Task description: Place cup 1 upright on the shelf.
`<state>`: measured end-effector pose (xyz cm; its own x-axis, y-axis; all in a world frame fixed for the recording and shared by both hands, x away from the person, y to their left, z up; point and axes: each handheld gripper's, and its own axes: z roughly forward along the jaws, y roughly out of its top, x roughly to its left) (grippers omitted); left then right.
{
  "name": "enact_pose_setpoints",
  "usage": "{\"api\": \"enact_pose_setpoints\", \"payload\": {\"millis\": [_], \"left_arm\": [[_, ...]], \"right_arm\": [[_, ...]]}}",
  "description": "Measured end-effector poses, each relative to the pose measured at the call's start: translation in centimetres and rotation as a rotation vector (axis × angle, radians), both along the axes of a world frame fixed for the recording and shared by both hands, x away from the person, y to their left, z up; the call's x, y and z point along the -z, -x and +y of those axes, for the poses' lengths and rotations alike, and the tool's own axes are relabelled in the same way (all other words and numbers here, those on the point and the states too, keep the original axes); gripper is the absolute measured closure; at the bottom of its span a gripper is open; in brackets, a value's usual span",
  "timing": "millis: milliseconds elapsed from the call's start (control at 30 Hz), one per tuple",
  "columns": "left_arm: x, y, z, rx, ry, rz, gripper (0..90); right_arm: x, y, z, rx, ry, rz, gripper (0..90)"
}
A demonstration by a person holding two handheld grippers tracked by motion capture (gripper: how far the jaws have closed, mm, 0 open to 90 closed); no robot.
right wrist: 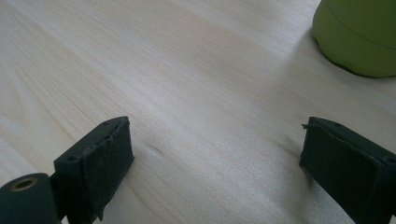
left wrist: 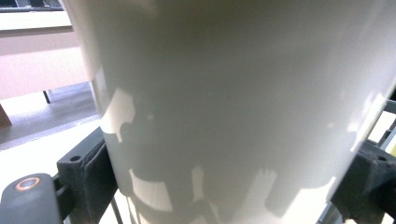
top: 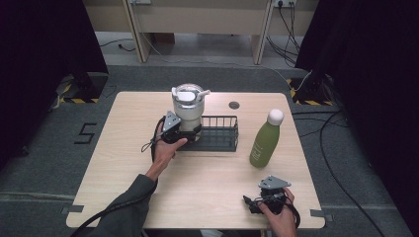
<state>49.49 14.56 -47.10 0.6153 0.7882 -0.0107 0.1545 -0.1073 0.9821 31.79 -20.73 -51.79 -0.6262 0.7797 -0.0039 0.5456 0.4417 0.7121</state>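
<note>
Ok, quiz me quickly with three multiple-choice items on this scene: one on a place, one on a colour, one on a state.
1. Where does the white tumbler stand?
A. at the left end of the black wire basket
B. beside the green bottle
C. at the table's near edge

2. What colour is the bottle body?
A. blue
B. green
C. red

3. How is the right gripper?
A. shut on the bottle
B. shut on the basket
C. open, holding nothing

Answers: 1 A, the high view shows it at the basket's left end, with the left gripper clamped on it. 2 B, green with a white cap. 3 C, its jaws stand apart over bare table.
</note>
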Motion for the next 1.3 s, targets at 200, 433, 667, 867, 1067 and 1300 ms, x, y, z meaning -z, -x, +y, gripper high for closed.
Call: {"api": "enact_pose_setpoints", "payload": {"millis": [200,433,667,867,1067,1300], "left_arm": [[-0.06,0.11,0.08,0.002,-0.007,0.001,10.2],[-0.3,0.33,0.1,-0.008,-0.03,0.016,10.2],[-0.3,0.28,0.3,0.007,-0.025,0.009,10.1],[-0.25,0.31,0.29,0.004,-0.02,0.005,10.1],[-0.44,0.33,0.33,0.006,-0.029,0.017,10.1],[-0.67,0.32,0.35,0.005,-0.036,0.033,10.1]], "right_arm": [[-0.01,-0.01,-0.01,-0.001,0.001,0.0,9.2],[-0.01,-0.01,-0.01,-0.001,0.001,0.0,9.2],[0.0,0.0,0.0,0.0,0.0,0.0,9.2],[-0.01,0.01,0.0,0.001,-0.001,0.002,9.2],[0.0,0.0,0.0,0.0,0.0,0.0,9.2],[0.0,0.0,0.0,0.0,0.0,0.0,9.2]]}}
